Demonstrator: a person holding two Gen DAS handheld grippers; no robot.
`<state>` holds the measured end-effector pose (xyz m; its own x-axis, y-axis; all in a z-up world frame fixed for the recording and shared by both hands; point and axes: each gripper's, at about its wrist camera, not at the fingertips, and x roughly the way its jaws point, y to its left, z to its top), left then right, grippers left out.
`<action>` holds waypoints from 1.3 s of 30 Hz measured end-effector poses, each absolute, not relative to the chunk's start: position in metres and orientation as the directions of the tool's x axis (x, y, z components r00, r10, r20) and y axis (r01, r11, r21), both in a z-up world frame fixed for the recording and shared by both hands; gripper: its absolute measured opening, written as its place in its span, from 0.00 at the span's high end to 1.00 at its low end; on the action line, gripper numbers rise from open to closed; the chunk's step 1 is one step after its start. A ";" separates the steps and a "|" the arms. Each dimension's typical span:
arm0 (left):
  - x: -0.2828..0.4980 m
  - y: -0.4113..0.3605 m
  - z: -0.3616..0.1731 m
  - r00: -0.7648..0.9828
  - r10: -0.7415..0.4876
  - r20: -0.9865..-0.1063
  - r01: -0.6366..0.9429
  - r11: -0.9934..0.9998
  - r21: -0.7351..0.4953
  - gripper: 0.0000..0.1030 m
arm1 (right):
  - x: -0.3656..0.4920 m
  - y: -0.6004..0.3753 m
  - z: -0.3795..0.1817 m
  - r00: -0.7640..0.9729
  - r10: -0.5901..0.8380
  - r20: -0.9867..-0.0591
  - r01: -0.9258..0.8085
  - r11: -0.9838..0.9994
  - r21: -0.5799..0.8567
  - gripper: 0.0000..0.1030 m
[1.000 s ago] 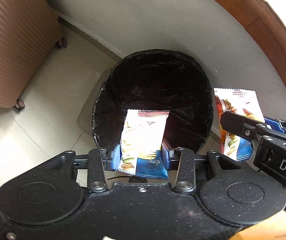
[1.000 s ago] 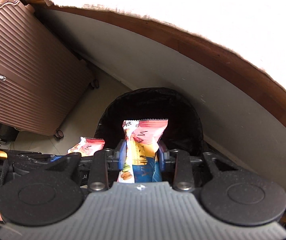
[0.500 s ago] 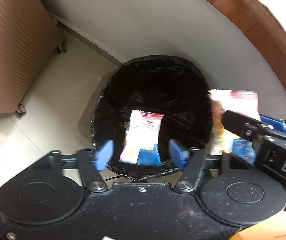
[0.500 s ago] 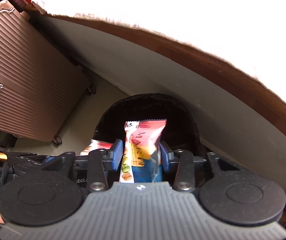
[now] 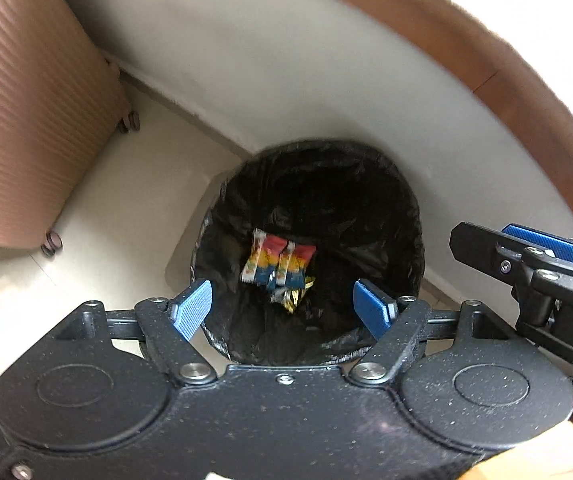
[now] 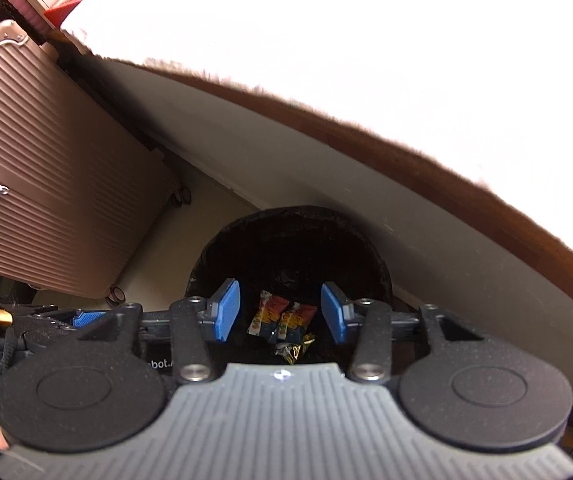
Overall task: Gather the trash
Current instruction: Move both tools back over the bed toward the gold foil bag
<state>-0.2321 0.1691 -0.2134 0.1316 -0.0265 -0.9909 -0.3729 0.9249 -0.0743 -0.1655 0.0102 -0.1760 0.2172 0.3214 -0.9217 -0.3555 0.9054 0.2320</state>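
A bin lined with a black bag (image 5: 366, 184) (image 6: 246, 248) stands on the floor against the wall. Two red, yellow and blue snack packets (image 5: 276, 262) (image 6: 282, 318) lie side by side at its bottom, beside a crumpled gold wrapper (image 5: 292, 298) (image 6: 294, 350). My left gripper (image 5: 284, 306) hangs straight above the bin, its jaws still opening, with nothing between the blue pads. My right gripper (image 6: 280, 310) is over the bin too, jaws opening and empty; its tip (image 5: 526, 252) juts in from the right in the left wrist view.
A ribbed pink suitcase (image 5: 26, 120) (image 6: 46, 184) on wheels stands left of the bin. A wood-edged ledge (image 5: 506, 92) with a white fuzzy cover (image 6: 366, 60) overhangs the wall behind it. Pale floor tiles (image 5: 118, 208) lie between suitcase and bin.
Both grippers opened and let go of their snack packets, which dropped to the bottom of the bin. The left gripper rose a little.
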 end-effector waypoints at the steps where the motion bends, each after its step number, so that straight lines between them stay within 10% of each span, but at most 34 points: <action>1: -0.231 0.170 -0.208 0.146 -0.021 -0.989 -0.367 0.927 -0.074 0.26 | -0.165 0.009 -0.170 0.227 0.328 -0.917 -0.360 0.903 0.234 0.40; 22: -0.109 0.141 -0.024 0.537 0.056 -0.842 -0.301 0.945 -0.129 0.16 | -0.074 -0.063 -0.024 0.574 0.373 -0.729 -0.338 0.919 0.204 0.22; 39: -0.001 0.084 0.005 0.594 0.071 -0.801 -0.232 0.969 -0.086 0.16 | 0.040 -0.135 -0.010 0.657 0.363 -0.661 -0.283 0.931 0.229 0.15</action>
